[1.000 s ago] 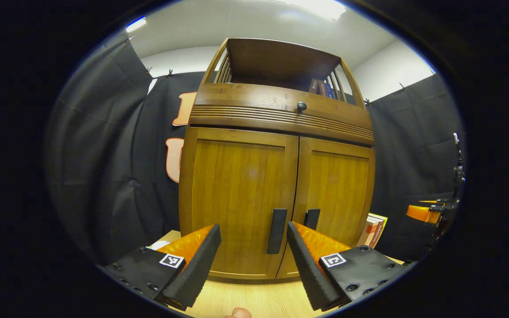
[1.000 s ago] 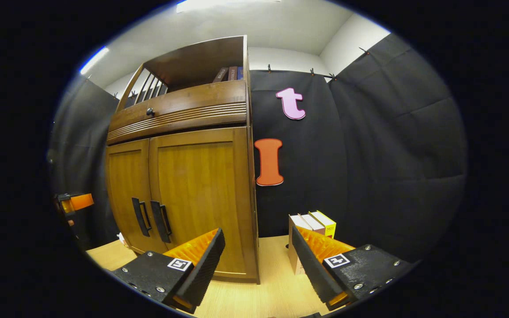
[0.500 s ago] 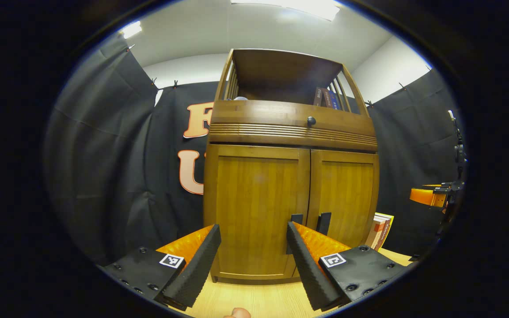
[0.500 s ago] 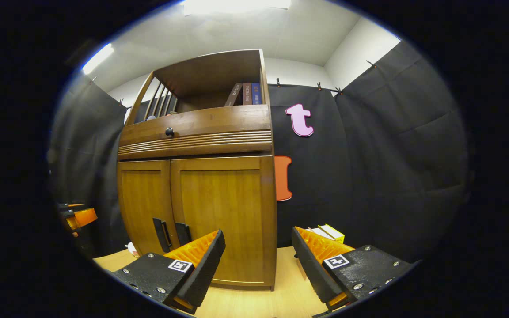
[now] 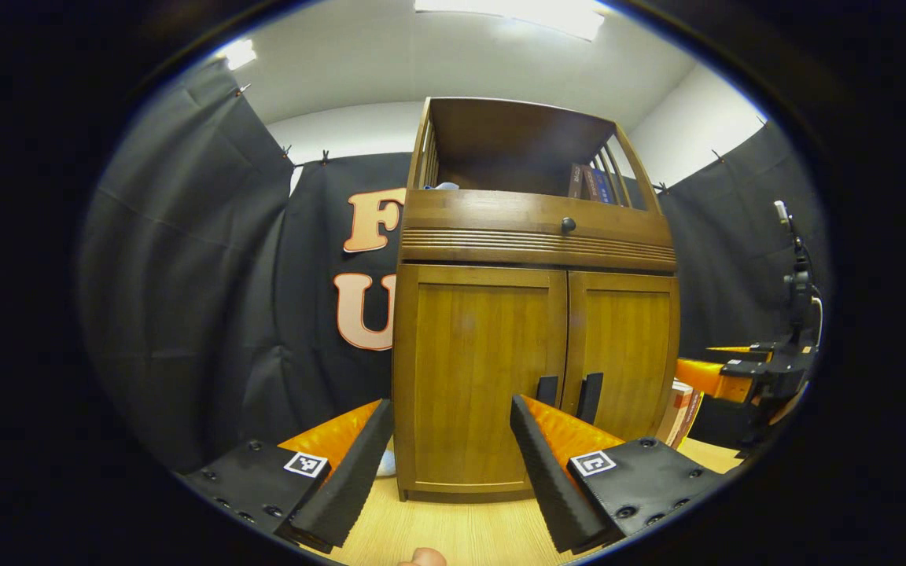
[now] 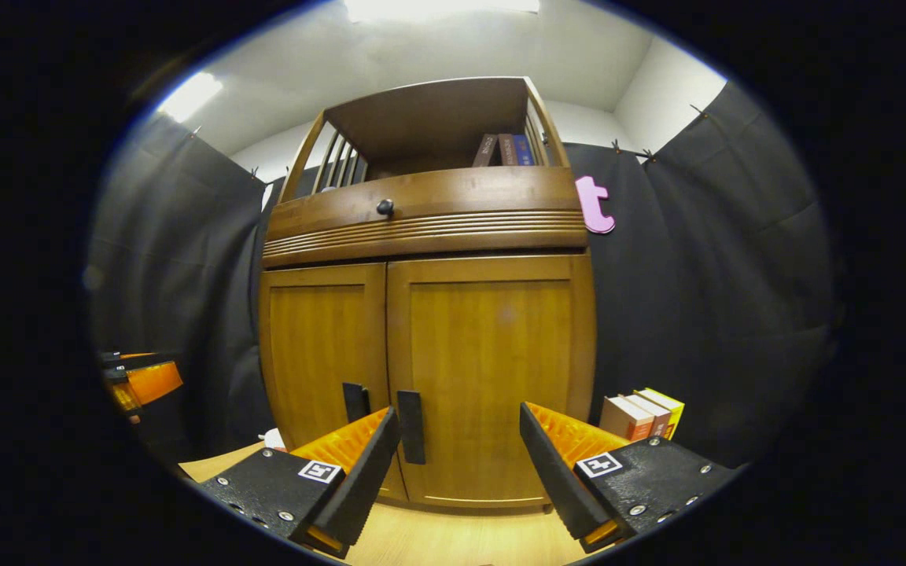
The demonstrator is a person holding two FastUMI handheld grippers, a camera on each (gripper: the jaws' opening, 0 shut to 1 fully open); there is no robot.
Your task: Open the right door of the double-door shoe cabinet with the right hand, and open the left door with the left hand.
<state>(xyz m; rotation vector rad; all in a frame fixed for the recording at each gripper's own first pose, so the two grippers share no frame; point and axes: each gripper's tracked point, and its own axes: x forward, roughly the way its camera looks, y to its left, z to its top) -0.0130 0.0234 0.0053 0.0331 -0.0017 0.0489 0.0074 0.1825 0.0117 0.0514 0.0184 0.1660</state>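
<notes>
Facing the shoe cabinet (image 6: 429,369) standing at the back edge of the surface (image 6: 453,542), both doors shut. Right door (image 6: 500,377) and left door (image 5: 476,377) look like rigid wood panels hinged at the outer edges; we expect a light, stiff swing. Best hold: the vertical bar handles at the centre seam, right handle (image 6: 411,426), left handle (image 5: 546,391). Right gripper (image 6: 459,464) and left gripper (image 5: 451,460) both spread wide, holding nothing, short of the doors. Books (image 6: 640,415) sit beside the cabinet's right side.

Left door handle (image 5: 547,390) partly hidden
</notes>
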